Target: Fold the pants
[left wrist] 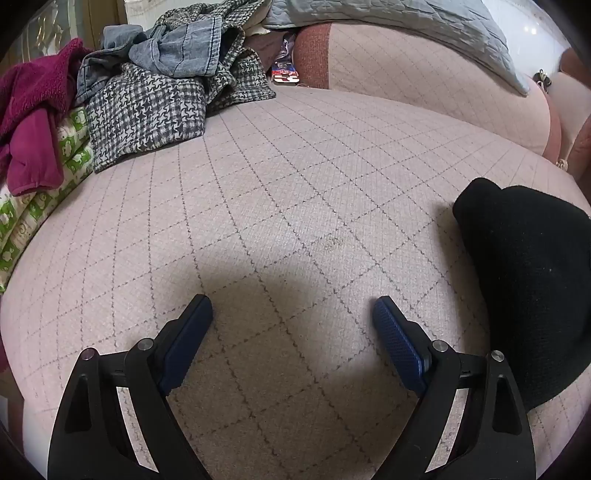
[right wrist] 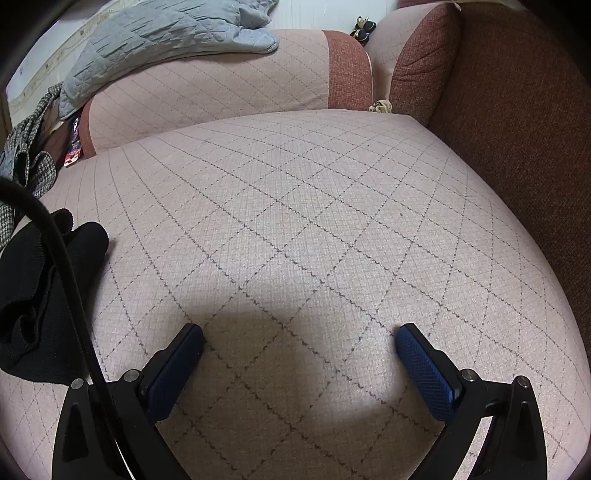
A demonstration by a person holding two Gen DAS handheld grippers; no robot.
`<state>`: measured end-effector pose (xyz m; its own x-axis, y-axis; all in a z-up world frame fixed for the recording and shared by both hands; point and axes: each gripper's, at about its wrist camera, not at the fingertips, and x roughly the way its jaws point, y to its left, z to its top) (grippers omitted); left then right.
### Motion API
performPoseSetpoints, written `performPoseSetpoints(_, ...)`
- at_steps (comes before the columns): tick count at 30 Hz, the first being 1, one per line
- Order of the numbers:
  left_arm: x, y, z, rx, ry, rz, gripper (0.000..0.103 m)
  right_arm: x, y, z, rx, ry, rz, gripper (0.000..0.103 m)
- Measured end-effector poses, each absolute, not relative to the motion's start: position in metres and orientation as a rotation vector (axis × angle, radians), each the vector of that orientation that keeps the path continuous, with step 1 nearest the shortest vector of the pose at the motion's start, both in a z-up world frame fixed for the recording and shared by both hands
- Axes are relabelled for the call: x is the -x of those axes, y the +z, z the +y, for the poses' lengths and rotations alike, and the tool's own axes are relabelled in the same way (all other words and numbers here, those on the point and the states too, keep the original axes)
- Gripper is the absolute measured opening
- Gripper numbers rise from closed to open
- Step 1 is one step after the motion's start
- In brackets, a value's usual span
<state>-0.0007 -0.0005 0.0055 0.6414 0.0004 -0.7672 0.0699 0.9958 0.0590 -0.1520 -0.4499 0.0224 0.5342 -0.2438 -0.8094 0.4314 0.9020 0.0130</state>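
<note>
Black pants (left wrist: 532,280) lie bunched on the pink quilted sofa seat (left wrist: 295,206), at the right edge of the left wrist view. They also show at the left of the right wrist view (right wrist: 37,295), crumpled, partly behind a black cable (right wrist: 70,266). My left gripper (left wrist: 291,310) is open and empty above the seat, left of the pants. My right gripper (right wrist: 299,338) is open and empty above the seat (right wrist: 295,221), right of the pants.
A pile of clothes sits at the far left: houndstooth garment (left wrist: 147,110), denim (left wrist: 177,51), magenta fleece (left wrist: 29,110). A grey quilted blanket (right wrist: 155,33) lies over the backrest. A brown armrest (right wrist: 517,129) bounds the seat on the right.
</note>
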Motion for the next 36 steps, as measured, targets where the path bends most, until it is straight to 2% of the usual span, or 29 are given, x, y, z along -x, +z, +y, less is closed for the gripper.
performPoseSetpoints(36, 0.0012, 0.0002, 0.0001, -0.096, -0.034, 0.876, 0.091, 0.1512, 0.0257, -0.4487, -0.217, -0.409, 0.919, 0.103)
